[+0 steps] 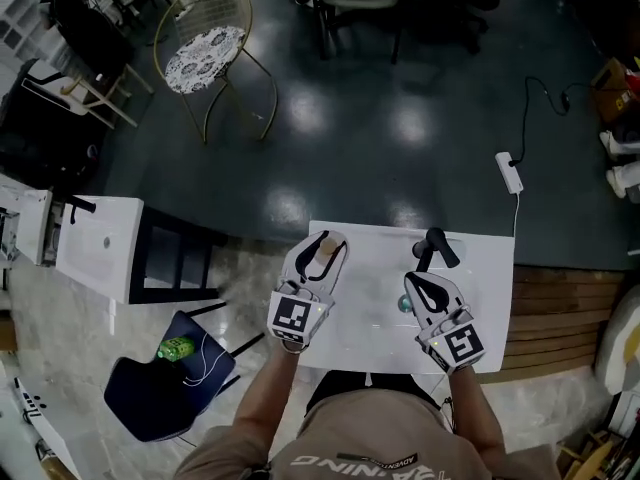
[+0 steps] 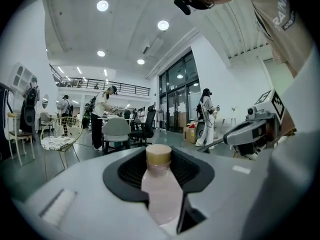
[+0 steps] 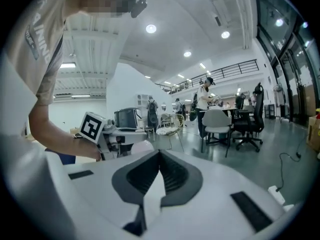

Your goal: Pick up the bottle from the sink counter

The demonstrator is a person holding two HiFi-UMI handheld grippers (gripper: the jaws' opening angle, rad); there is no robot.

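The bottle (image 1: 327, 245) is pale pink with a tan cap, and my left gripper (image 1: 318, 260) is shut on it over the left part of the white sink counter (image 1: 480, 258). In the left gripper view the bottle (image 2: 161, 189) stands upright between the dark pads (image 2: 131, 173), which press on its sides; my left gripper (image 2: 159, 158) surrounds it. My right gripper (image 1: 414, 282) hovers over the counter's right part, near the black faucet (image 1: 436, 245). Its jaws (image 3: 160, 156) meet with nothing between them.
A small teal object (image 1: 405, 305) lies by the right gripper. A white cabinet (image 1: 100, 243) stands at the left, with a blue chair (image 1: 160, 388) carrying a green item below it. A gold wire chair (image 1: 210, 43) and a power strip (image 1: 510, 171) sit on the dark floor beyond.
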